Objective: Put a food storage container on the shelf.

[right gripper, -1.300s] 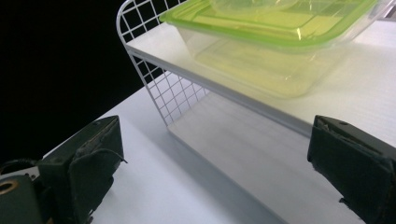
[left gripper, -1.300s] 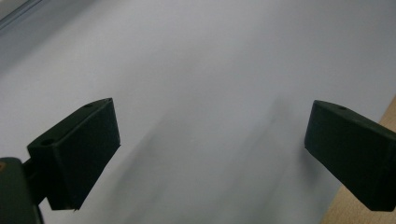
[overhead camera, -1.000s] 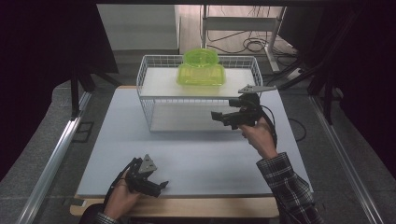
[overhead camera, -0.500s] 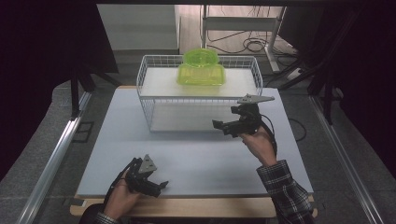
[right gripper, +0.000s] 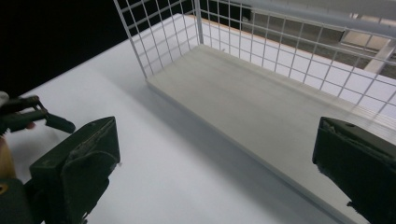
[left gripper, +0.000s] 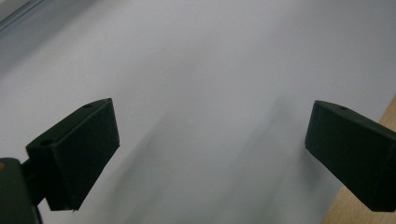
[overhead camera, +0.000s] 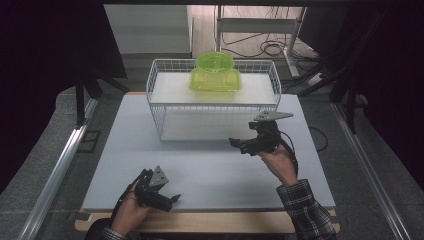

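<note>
A white wire rack stands at the back middle of the table, and a lime-green translucent container rests on its top shelf. My right gripper hovers open just in front of the rack's right half, empty. In the right gripper view the right gripper faces the rack's pale lower shelf board through the wire wall. My left gripper lies open near the table's front edge. Between its black jaws, the left gripper has nothing but bare table.
A pale grey-white mat covers the table, with a wooden edge at the front, also beside the left gripper's jaw as a wooden strip. Metal rails run along both sides. Cables lie on the floor behind.
My right gripper has drawn back from the rack toward the near side and dropped lower. The left gripper has stayed in place.
</note>
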`<state>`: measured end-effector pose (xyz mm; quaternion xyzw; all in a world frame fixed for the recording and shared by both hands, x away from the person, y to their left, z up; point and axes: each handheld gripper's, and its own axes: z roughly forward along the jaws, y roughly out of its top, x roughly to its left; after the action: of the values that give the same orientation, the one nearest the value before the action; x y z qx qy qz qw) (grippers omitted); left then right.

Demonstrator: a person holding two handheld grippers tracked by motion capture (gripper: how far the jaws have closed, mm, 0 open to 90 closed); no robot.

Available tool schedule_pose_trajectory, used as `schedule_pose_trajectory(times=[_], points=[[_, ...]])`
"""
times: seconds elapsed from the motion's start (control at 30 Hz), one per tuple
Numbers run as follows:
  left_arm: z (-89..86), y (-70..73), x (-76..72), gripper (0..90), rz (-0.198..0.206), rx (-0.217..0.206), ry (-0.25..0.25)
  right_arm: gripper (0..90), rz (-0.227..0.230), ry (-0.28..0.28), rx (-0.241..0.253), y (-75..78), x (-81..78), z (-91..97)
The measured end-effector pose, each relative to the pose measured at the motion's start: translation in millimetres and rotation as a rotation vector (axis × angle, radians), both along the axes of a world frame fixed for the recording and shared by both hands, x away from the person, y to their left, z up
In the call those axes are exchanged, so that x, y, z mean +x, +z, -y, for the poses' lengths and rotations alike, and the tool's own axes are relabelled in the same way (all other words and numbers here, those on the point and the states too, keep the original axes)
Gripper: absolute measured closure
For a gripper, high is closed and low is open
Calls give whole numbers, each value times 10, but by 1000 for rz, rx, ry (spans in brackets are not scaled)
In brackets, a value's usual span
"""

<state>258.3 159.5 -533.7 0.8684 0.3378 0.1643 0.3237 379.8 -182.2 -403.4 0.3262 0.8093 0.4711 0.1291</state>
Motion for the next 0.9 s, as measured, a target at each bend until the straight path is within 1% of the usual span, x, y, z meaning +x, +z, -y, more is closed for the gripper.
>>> schedule_pose_trajectory(times=[0.07, 0.13, 0.37, 0.6, 0.9], points=[[-2, 1, -1, 30, 3, 1, 0, 8, -5, -1, 8, -8, -20, 4], [-4, 1, -2, 30, 5, 2, 0, 8, -3, 0, 3, -21, -38, 1], [-2, 0, -6, 28, 15, 9, -2, 7, -8, 3, -17, -92, -111, -5], [0, -6, -8, 25, 24, 13, -5, 0, 9, -5, -54, -165, -164, 26], [-8, 1, -10, 24, 33, 12, -6, 0, 7, -1, -68, -227, -247, 54]])
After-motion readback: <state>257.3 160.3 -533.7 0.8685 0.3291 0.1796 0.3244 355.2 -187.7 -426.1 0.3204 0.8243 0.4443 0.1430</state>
